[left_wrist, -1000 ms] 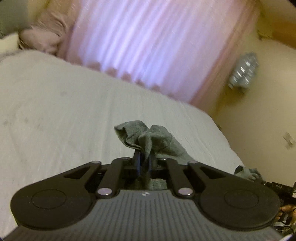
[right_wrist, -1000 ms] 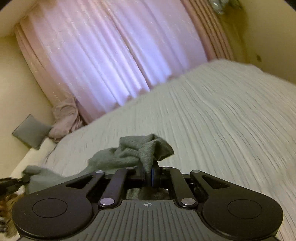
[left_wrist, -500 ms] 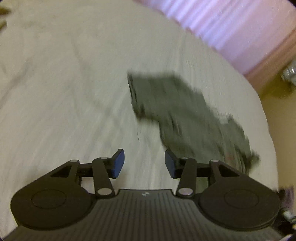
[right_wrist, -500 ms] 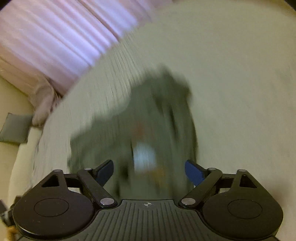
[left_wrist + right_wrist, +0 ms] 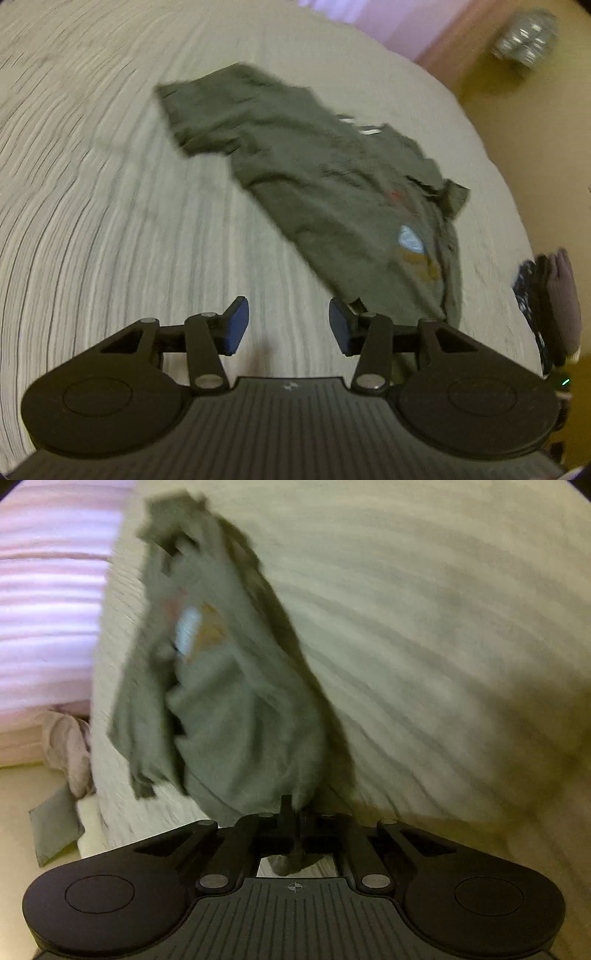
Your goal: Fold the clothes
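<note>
A grey-green T-shirt with a small printed patch lies spread on the pale bedspread. My left gripper is open and empty, just above the bed beside the shirt's near hem. In the right wrist view my right gripper is shut on an edge of the same shirt, which stretches away from the fingers over the bed; the view is blurred.
Pink curtains hang beyond the bed. A pile of dark clothes lies at the bed's right edge. A grey cushion and pinkish cloth sit by the far wall.
One second ago both grippers were shut on the bunched shirt. Both opened and the shirt dropped flat on the bed. Now the right gripper has shut on a shirt edge; the left stays open.
</note>
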